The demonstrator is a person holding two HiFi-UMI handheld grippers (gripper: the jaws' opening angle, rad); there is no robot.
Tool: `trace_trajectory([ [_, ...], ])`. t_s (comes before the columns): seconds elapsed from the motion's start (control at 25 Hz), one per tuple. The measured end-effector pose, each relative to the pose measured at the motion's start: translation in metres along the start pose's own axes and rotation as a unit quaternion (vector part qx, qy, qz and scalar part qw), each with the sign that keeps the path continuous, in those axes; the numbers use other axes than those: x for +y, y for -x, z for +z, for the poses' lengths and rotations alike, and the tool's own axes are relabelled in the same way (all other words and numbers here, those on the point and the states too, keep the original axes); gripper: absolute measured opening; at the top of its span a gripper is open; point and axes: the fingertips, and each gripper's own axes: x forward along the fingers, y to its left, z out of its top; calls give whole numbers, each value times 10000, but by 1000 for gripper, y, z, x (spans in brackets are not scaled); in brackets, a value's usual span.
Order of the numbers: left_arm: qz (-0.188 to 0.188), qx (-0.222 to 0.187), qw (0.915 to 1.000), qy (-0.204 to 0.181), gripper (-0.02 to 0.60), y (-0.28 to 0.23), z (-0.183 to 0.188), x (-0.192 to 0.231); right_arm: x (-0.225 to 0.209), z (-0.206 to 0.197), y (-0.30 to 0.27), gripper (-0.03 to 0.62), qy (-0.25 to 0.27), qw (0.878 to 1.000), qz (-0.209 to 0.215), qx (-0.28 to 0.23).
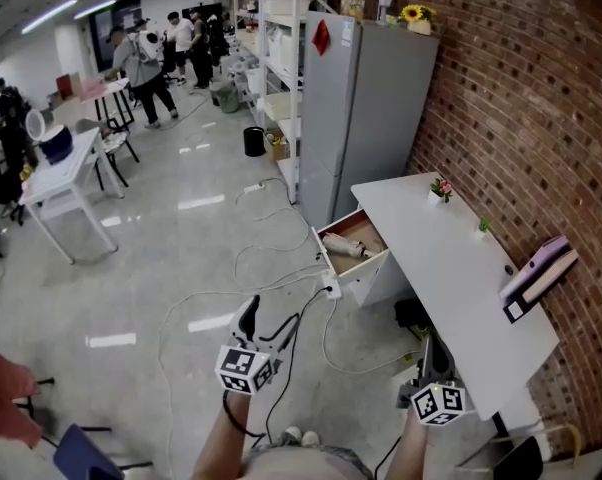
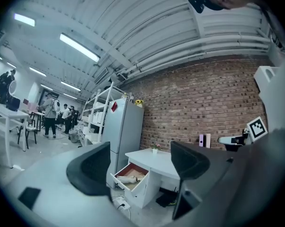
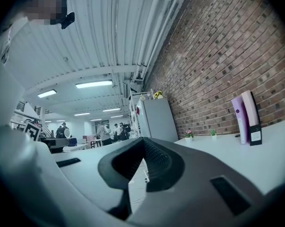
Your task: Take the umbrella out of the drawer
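Observation:
The white drawer point(image 1: 371, 264) under the white desk point(image 1: 461, 268) stands pulled out. A pale folded umbrella point(image 1: 347, 248) lies inside it. Both grippers hang well short of the drawer, pointing level toward it. My left gripper point(image 1: 249, 316) is open and empty; in the left gripper view its jaws point(image 2: 140, 167) frame the drawer point(image 2: 141, 187) and the umbrella point(image 2: 127, 178) from a distance. My right gripper point(image 1: 433, 356) is beside the desk's near end, and its pads point(image 3: 156, 162) meet with nothing between them.
A tall grey cabinet point(image 1: 356, 108) stands behind the drawer against the brick wall. Cables point(image 1: 271, 268) and a power strip point(image 1: 332, 289) lie on the floor before it. The desk carries a purple box point(image 1: 537, 273) and a small flower pot point(image 1: 441, 190). Several people stand far back.

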Motion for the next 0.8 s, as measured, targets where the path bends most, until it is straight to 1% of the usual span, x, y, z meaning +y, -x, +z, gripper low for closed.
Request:
trace_trajectory([
  [0.32,-92,62,9999,-62,382,2,-10,7,15,-13,-4,18,11,10000,10,10],
  [0.52,-94,124,9999,-60,382,-4,-15,15,14,-23,-7,18,-58,10000,-59,46],
  [0.8,-179,126,9997,-74,382,-37,-19,25,6,-25,-39,18,-72,9999,-80,-16],
])
